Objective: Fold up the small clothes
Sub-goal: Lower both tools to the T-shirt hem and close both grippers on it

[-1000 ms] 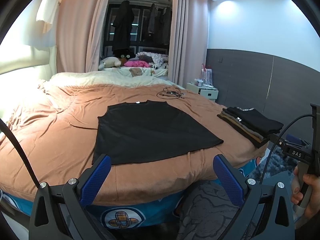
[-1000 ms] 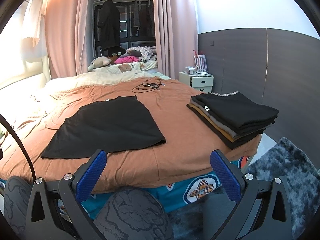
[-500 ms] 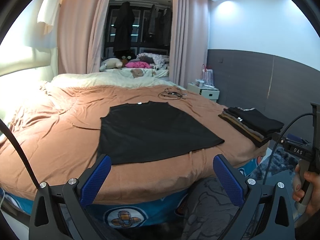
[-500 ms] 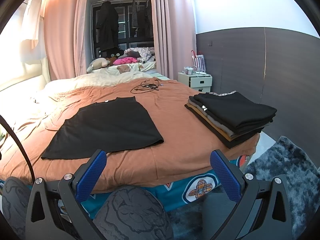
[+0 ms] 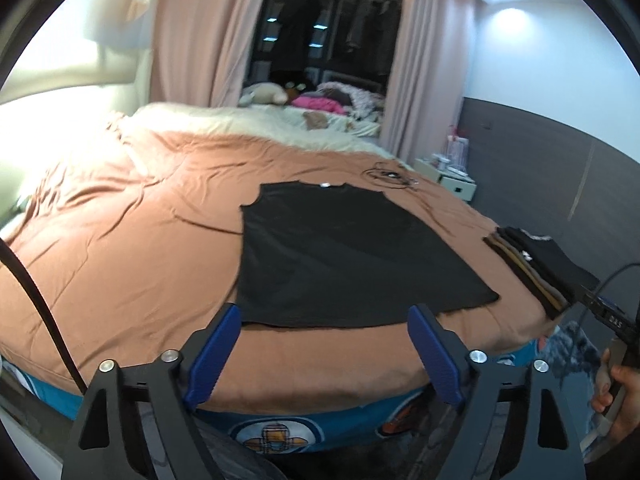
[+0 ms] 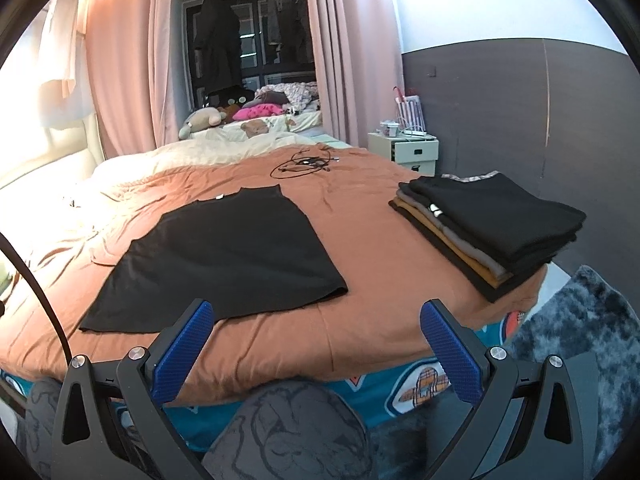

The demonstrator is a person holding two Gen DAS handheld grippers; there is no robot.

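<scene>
left claw [image 5: 324, 344] wide but just been narrowing, nothing between, short of black shirt [image 5: 348, 256] hem, right claw [image 6: 318, 348] open, empty

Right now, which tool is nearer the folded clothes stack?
Right. The right tool hangs just short of the folded clothes stack; the left tool hangs at the black shirt's hem.
</scene>
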